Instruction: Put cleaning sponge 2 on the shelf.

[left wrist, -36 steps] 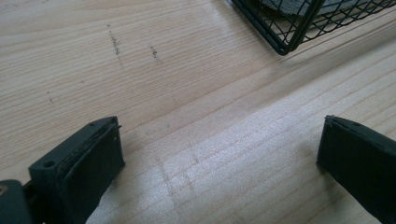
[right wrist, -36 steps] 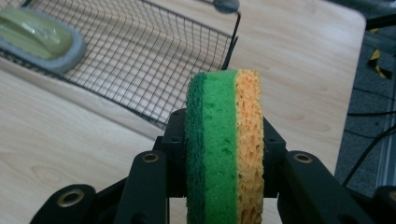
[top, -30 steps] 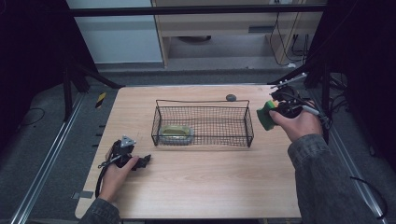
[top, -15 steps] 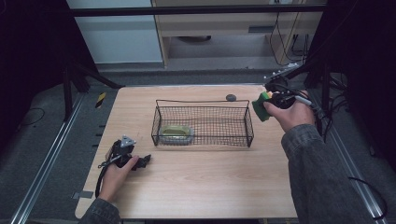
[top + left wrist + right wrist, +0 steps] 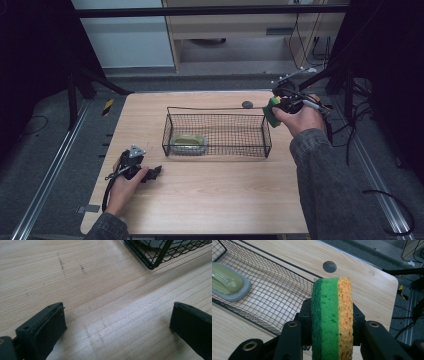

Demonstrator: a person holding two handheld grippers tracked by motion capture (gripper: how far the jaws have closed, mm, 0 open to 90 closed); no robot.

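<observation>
My right gripper (image 5: 275, 107) is shut on a green-and-yellow sponge (image 5: 333, 317), held on edge above the right end of the black wire basket (image 5: 266, 134). In the right gripper view the sponge fills the gap between the jaws, with the basket (image 5: 272, 293) below and to the left. A pale green scrubber with a grey rim (image 5: 187, 143) lies in the basket's left part, also the scrubber (image 5: 227, 281). My left gripper (image 5: 150, 173) rests on the table near the front left, open; its jaws stand wide apart over bare wood, the gripper (image 5: 117, 322) just short of the basket's corner (image 5: 152, 265).
A round dark hole (image 5: 247, 104) sits in the wooden table (image 5: 215, 200) behind the basket, also the hole (image 5: 329, 266). Cables hang off the right edge. Metal rails run along the floor on the left.
My right gripper with the sponge has moved left and forward, from beside the basket's right end to above its right rim. The left gripper has stayed put.
</observation>
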